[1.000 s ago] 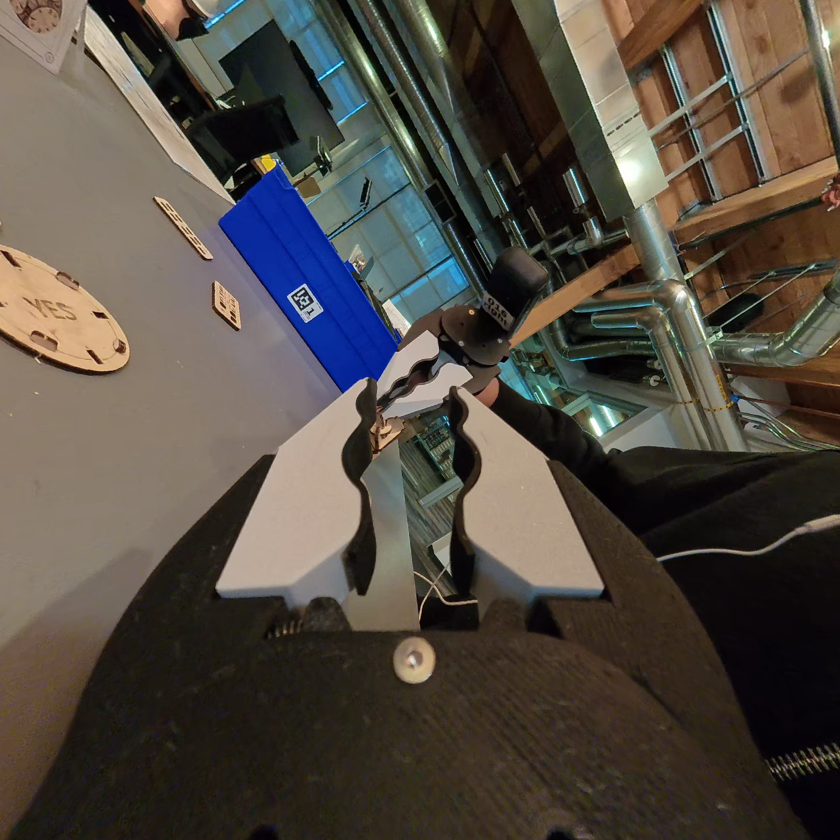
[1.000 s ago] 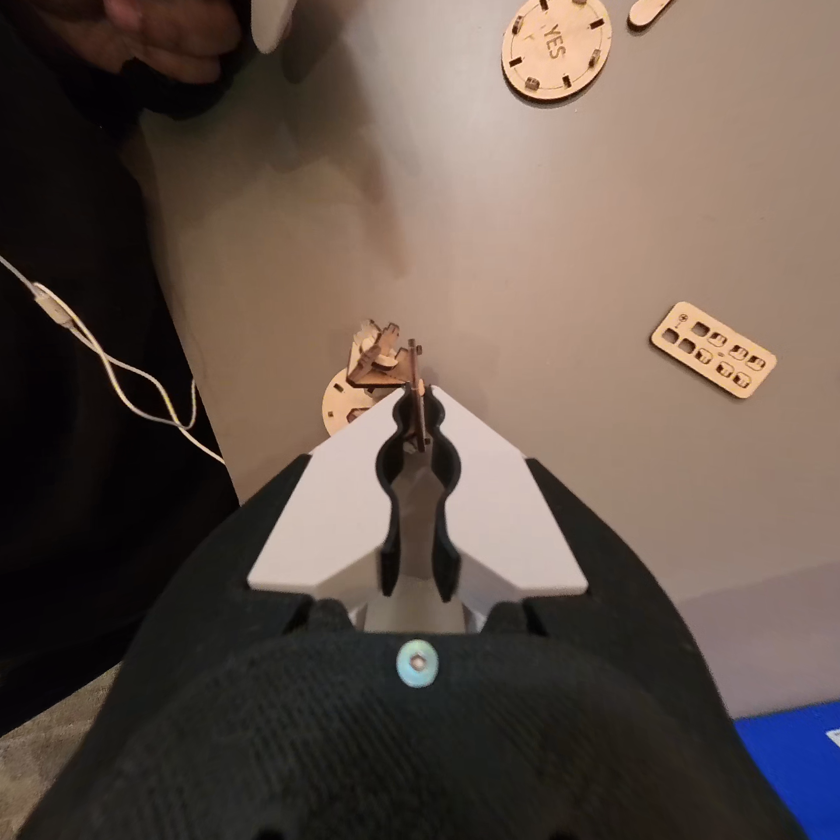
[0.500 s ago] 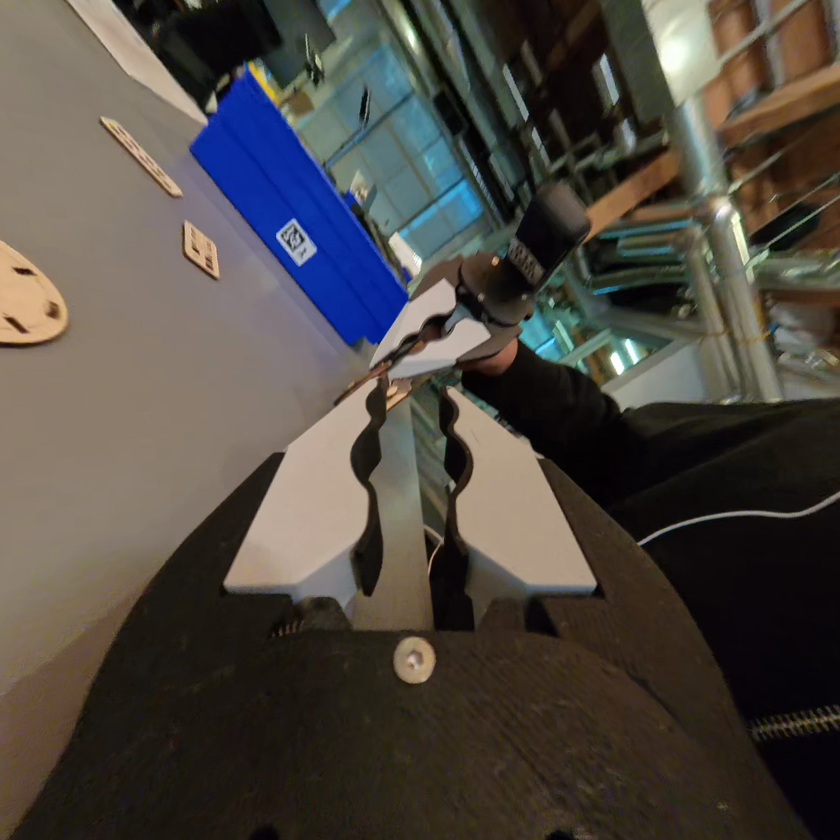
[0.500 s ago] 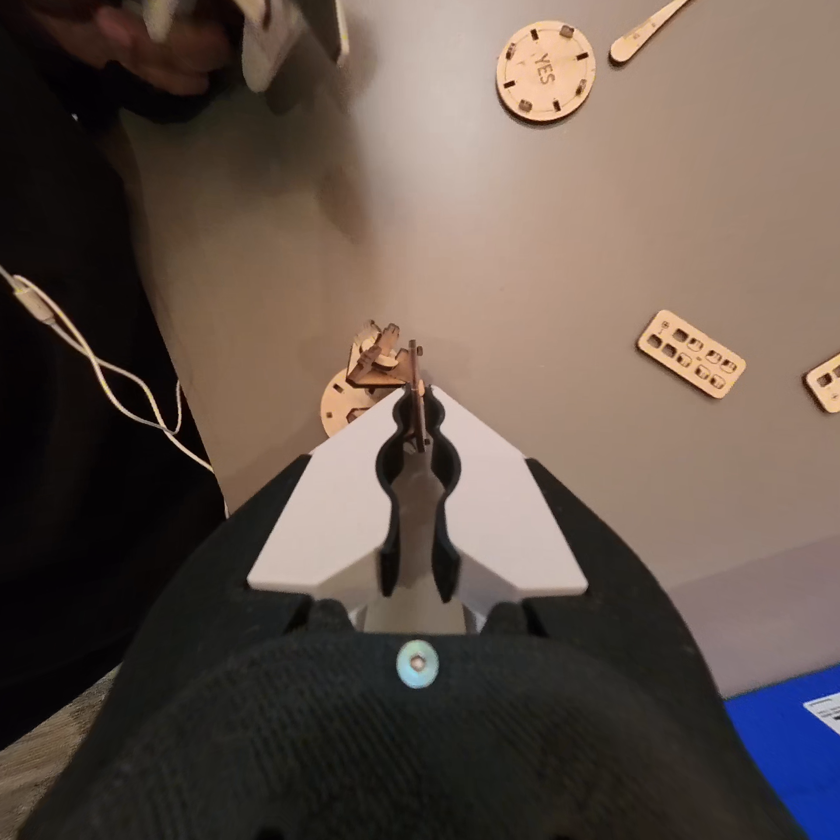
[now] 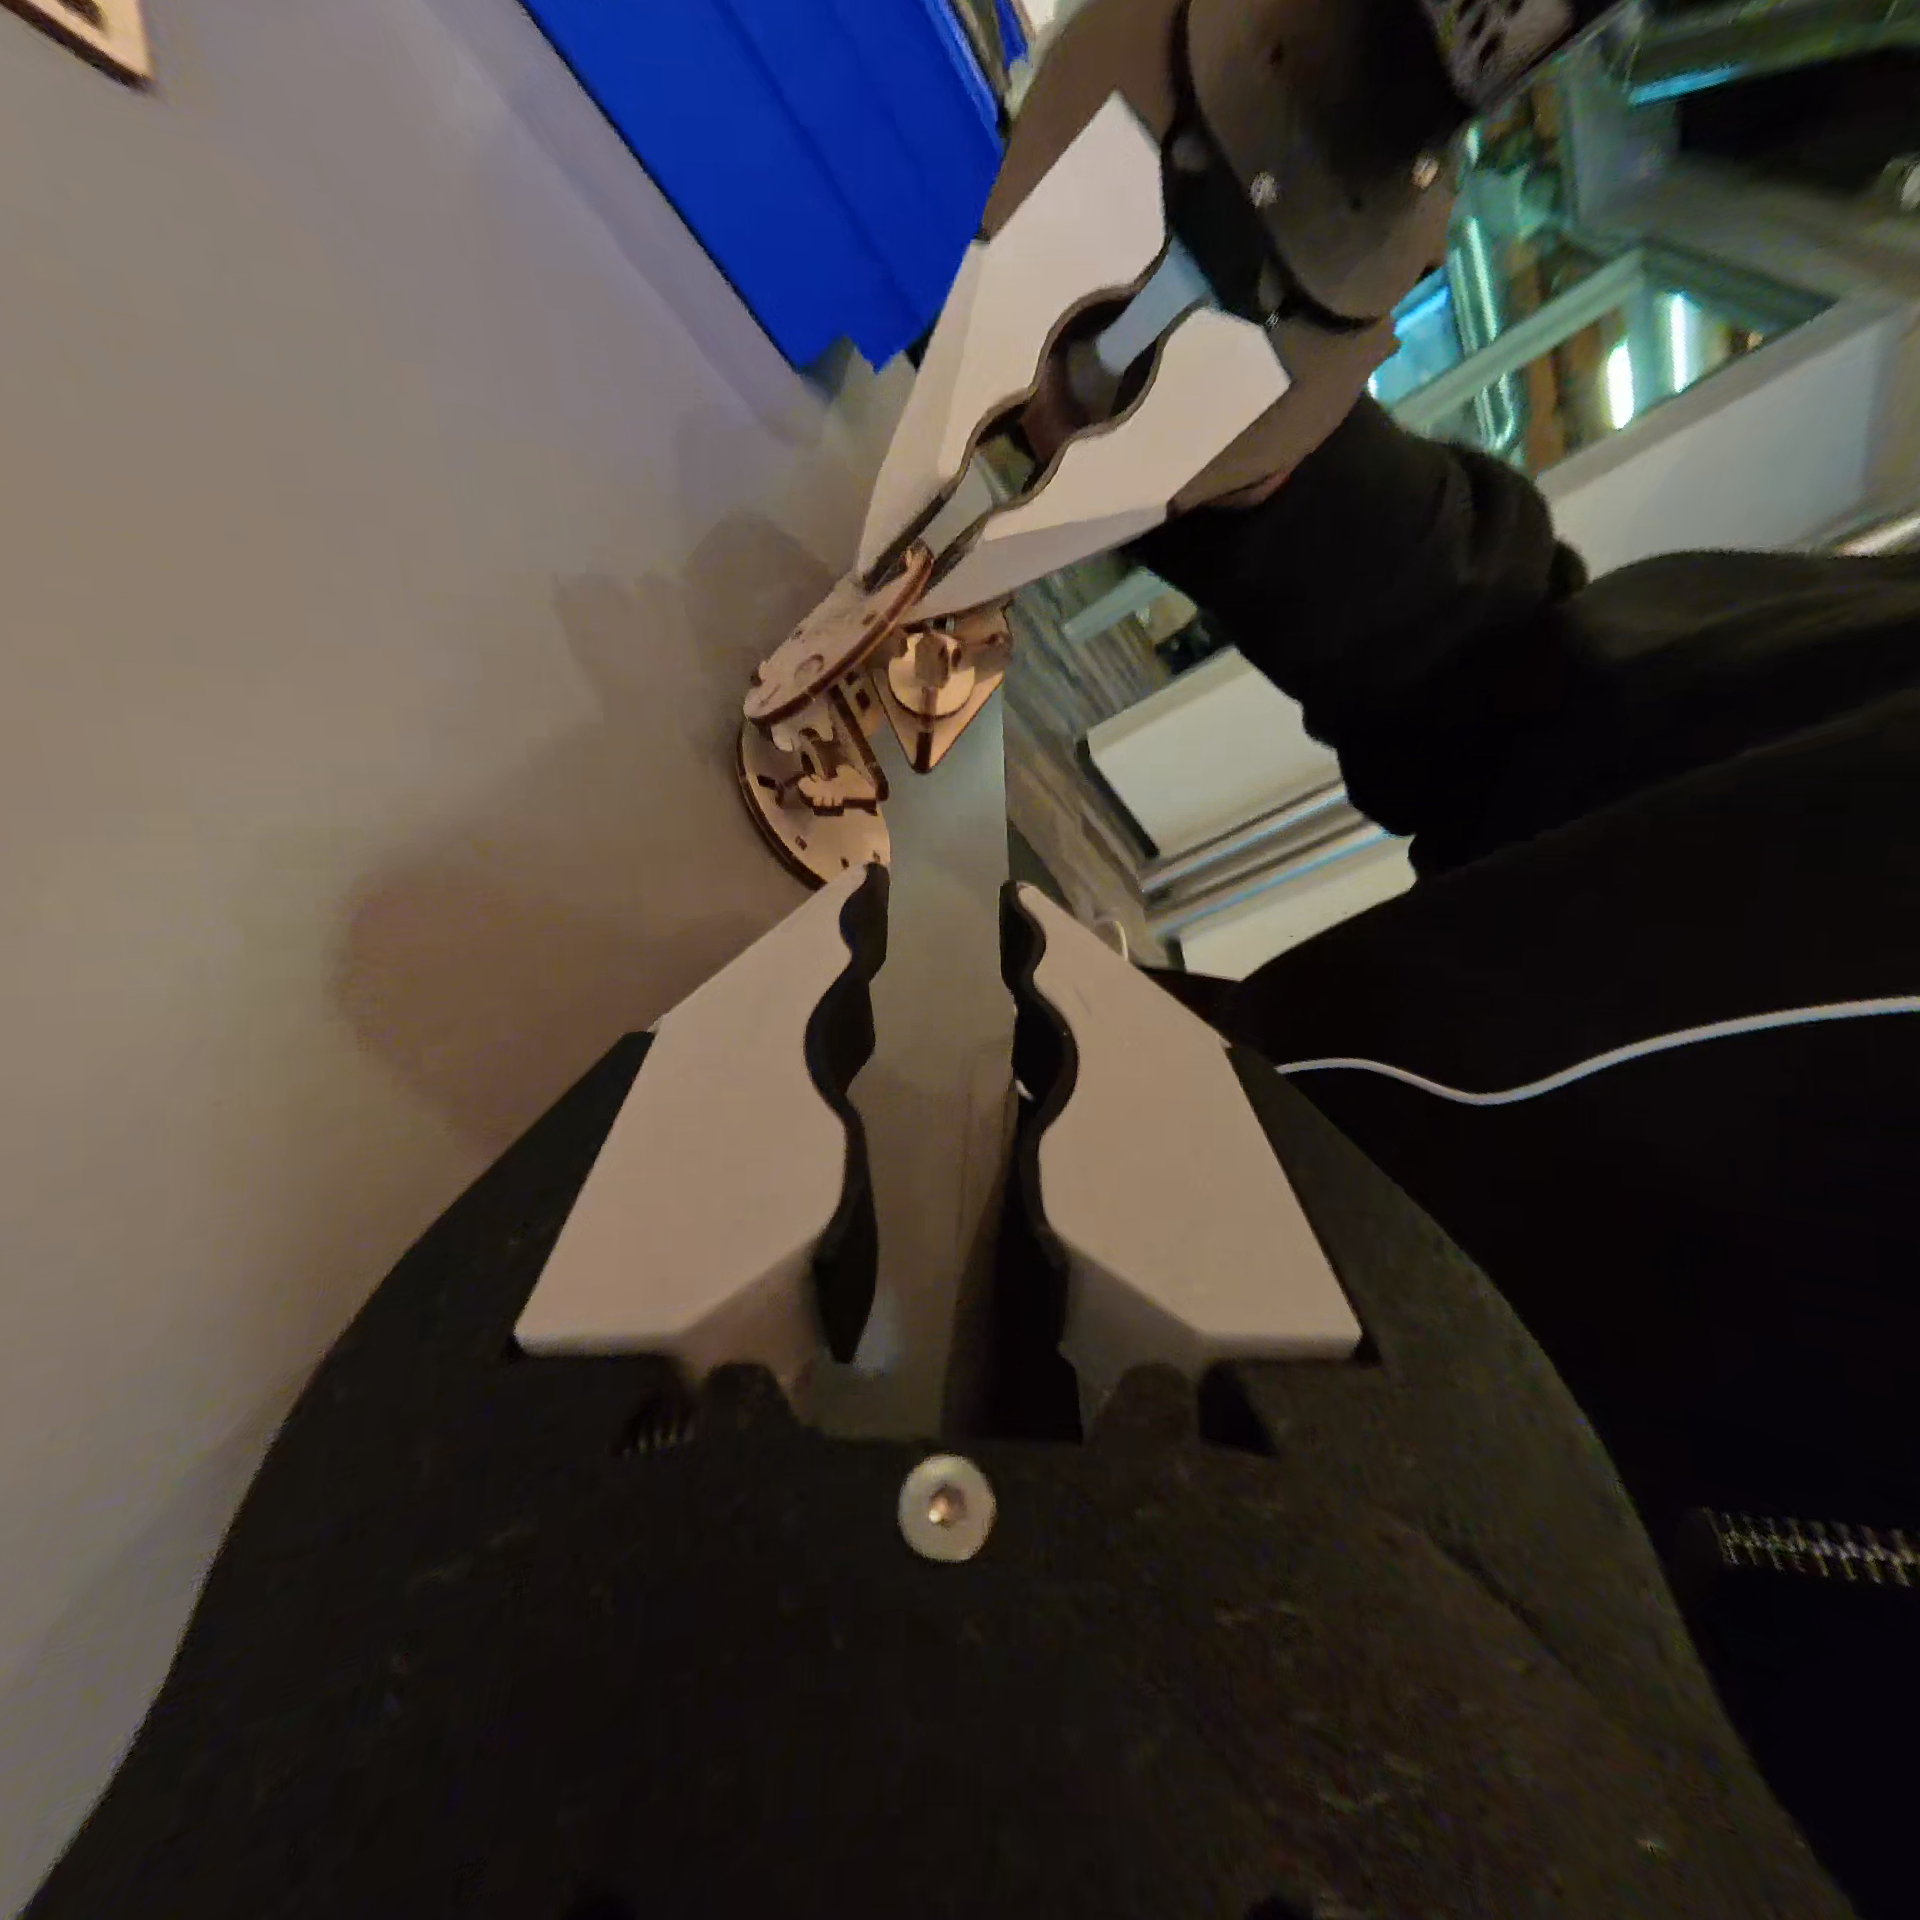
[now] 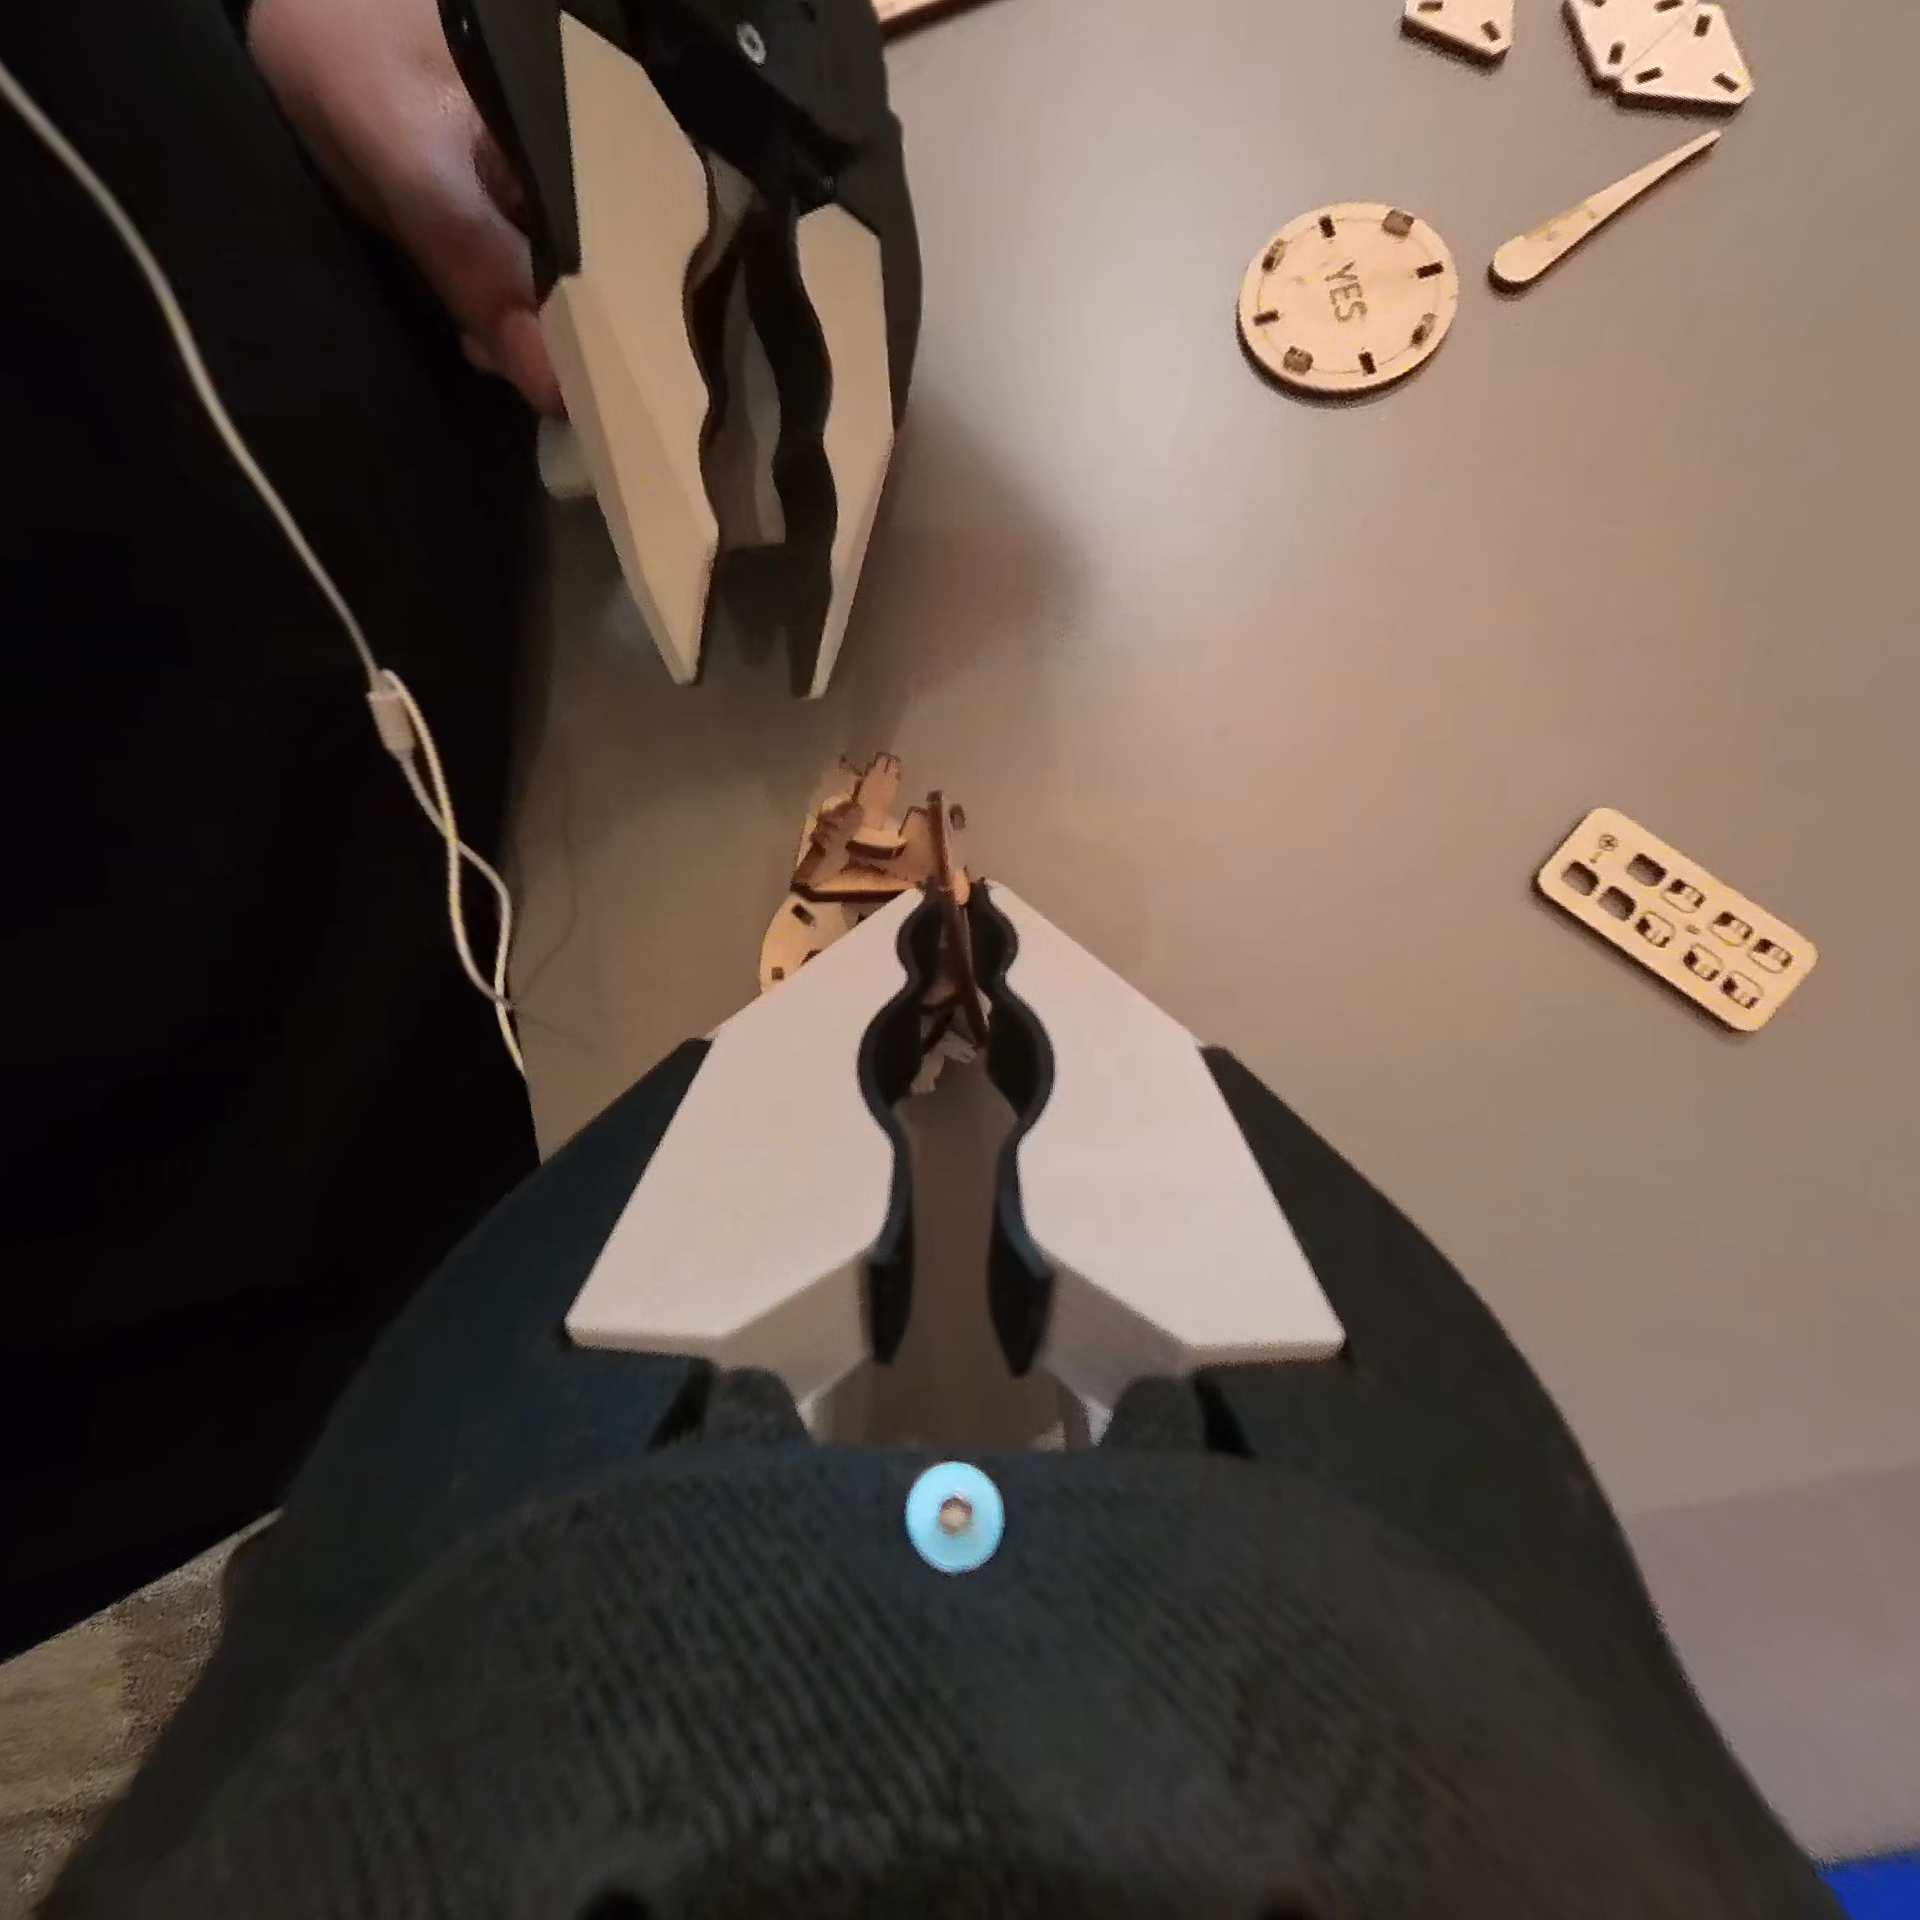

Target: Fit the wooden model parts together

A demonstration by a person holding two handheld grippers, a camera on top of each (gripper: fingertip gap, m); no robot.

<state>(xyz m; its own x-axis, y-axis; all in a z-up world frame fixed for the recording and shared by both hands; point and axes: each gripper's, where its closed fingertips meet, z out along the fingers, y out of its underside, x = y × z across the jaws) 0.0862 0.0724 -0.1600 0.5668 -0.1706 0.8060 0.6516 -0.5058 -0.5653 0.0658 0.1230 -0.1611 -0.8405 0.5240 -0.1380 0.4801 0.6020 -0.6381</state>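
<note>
A small wooden assembly (image 5: 821, 769) with a round base stands at the edge of the grey table (image 6: 1247, 675); it also shows in the right wrist view (image 6: 852, 852). My right gripper (image 6: 954, 904) is shut on a thin wooden disc (image 6: 943, 873), seen edge-on, that belongs to the assembly. The left wrist view shows that gripper (image 5: 904, 556) pinching the disc (image 5: 831, 644) from above. My left gripper (image 5: 945, 888) is open with nothing between its fingers, its tips just short of the assembly's base. It also shows in the right wrist view (image 6: 753, 681), above the assembly.
On the table lie a round wooden disc (image 6: 1348, 298), a pointed wooden stick (image 6: 1600, 208), a slotted wooden card (image 6: 1675, 920) and angular wooden pieces (image 6: 1652, 52). A blue bin (image 5: 790, 156) stands beyond. A person in black with a white cable (image 6: 416, 748) is at the table's edge. My right tips are roughly 15 cm from the slotted wooden card (image 6: 1675, 920).
My left gripper has moved in close to the assembly and the right gripper, and its jaws have narrowed somewhat. The right gripper has kept its hold on the wooden disc.
</note>
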